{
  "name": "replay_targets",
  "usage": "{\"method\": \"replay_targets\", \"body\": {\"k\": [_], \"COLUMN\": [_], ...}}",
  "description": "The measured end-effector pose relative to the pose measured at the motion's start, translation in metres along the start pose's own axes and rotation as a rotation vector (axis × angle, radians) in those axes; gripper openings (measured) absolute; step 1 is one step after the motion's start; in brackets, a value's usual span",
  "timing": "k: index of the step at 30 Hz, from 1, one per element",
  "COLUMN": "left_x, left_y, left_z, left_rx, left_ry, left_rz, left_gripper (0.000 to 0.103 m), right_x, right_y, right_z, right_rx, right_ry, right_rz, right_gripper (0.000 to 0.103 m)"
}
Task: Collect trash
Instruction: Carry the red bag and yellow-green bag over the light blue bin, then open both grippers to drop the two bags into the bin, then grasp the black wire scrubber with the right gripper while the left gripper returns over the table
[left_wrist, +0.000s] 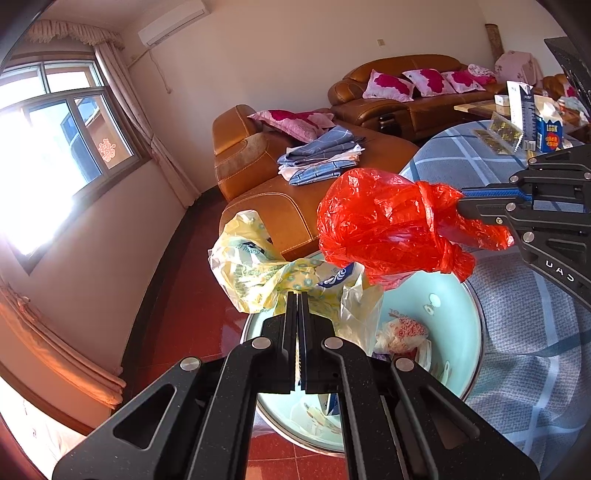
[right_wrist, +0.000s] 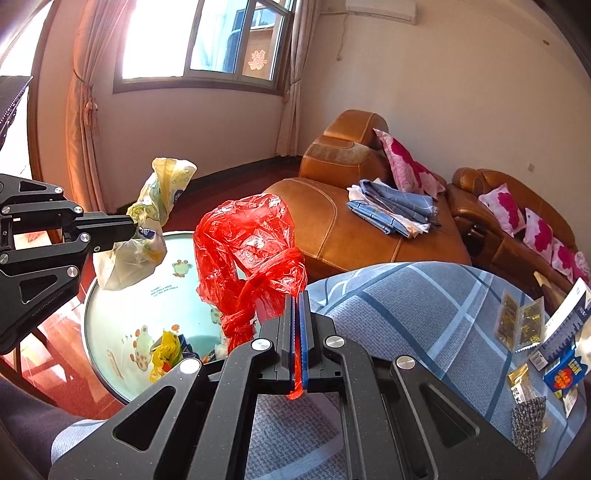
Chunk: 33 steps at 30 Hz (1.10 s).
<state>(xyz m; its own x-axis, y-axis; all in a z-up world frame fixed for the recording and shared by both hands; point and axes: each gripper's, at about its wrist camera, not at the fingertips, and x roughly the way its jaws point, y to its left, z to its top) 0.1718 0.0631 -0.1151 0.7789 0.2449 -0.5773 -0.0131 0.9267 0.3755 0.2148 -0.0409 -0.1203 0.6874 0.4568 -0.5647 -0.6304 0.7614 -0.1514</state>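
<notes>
A crumpled yellow printed plastic bag (left_wrist: 255, 269) hangs from my left gripper (left_wrist: 297, 295), which is shut on it, above a pale green basin (left_wrist: 454, 295). The same bag (right_wrist: 155, 218) shows at the left of the right wrist view, pinched by the left gripper (right_wrist: 133, 226). My right gripper (right_wrist: 298, 295) is shut on a knotted red plastic bag (right_wrist: 247, 243), held over the basin's (right_wrist: 110, 332) near rim. From the left wrist view the red bag (left_wrist: 384, 225) juts from the right gripper (left_wrist: 460, 203). Wrappers (left_wrist: 402, 328) lie inside the basin.
The basin stands on the red floor beside a table with a blue checked cloth (right_wrist: 406, 306). On the cloth lie gold packets (right_wrist: 517, 321), a blue snack pack (right_wrist: 565, 373) and a white carton (left_wrist: 521, 107). A brown leather sofa (right_wrist: 354, 229) with folded cloths (right_wrist: 395, 210) is behind.
</notes>
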Motion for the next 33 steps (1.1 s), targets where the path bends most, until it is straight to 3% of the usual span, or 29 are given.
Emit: {"method": "replay_targets", "body": {"k": [18,20,21,24,33], "left_x": [0.003,0.004,0.004,0.004,0.005], "left_y": [0.005,0.005,0.005,0.005,0.005], "left_z": [-0.003,-0.003,-0.003,-0.005,-0.007], "left_rx": [-0.001,-0.005,-0.006,-0.005,-0.005], "left_ry": [0.014,0.017,0.020,0.015,0.013], "left_rz": [-0.013,-0.007,-0.005,0.011,0.008], "left_gripper": [0.001,0.005,0.009,0.034,0.040], "right_x": [0.002,0.004,0.004,0.003,0.003], "right_y": [0.005,0.007,0.009,0.011,0.009], "right_z": [0.000,0.000,0.000,0.000,-0.001], "right_rx": [-0.023,-0.033,-0.041,-0.046,-0.032], "right_ry": [0.012,0.020,0.020,0.017,0.015], "right_rz": [0.022,0.039,0.048,0.048,0.045], "right_gripper": [0.003,0.005,0.011,0.020,0.029]}}
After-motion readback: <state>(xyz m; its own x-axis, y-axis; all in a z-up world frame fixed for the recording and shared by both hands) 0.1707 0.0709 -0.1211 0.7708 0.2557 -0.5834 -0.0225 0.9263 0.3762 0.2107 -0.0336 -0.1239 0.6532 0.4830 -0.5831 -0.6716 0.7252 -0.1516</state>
